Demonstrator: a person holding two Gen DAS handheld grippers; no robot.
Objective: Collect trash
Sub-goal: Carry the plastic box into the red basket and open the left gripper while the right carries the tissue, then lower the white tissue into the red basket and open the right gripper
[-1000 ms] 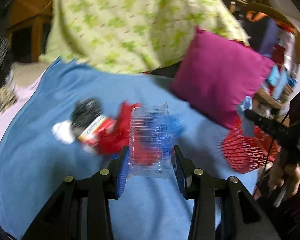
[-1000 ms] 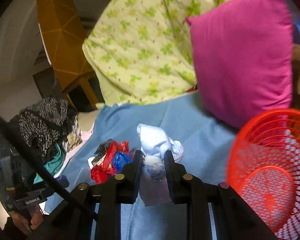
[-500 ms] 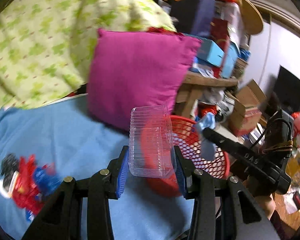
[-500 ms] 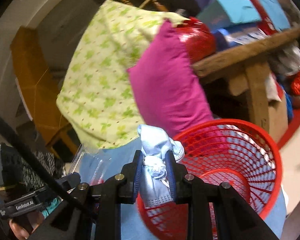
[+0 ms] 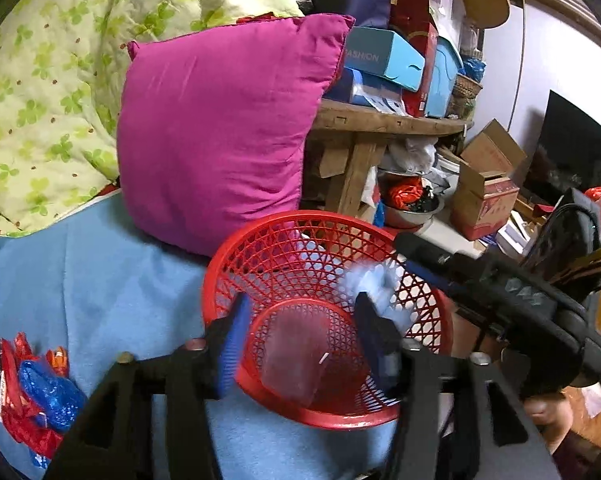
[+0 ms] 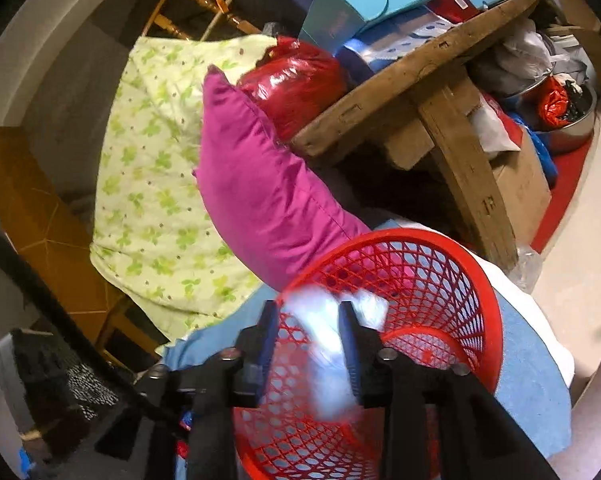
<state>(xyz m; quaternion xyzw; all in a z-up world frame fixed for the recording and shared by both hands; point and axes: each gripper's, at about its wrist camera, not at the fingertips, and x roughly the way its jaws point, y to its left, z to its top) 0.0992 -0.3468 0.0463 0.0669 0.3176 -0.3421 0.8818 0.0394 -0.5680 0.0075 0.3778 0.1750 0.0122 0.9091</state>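
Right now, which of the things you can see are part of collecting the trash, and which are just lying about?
Part of the job:
- red basket
- clear plastic container in the basket
- pale blue crumpled trash at the right gripper
- wrappers on the blue sheet

Just lying about:
- magenta pillow
- green-patterned quilt
- wooden table

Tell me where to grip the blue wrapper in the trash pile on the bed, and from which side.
Grip the blue wrapper across its puffed middle, coming from above. It lies flat on the blue sheet, pressed against the red wrappers, so a sideways approach would probably snag those. Judging by its crumpled bulge, the film should pinch easily.
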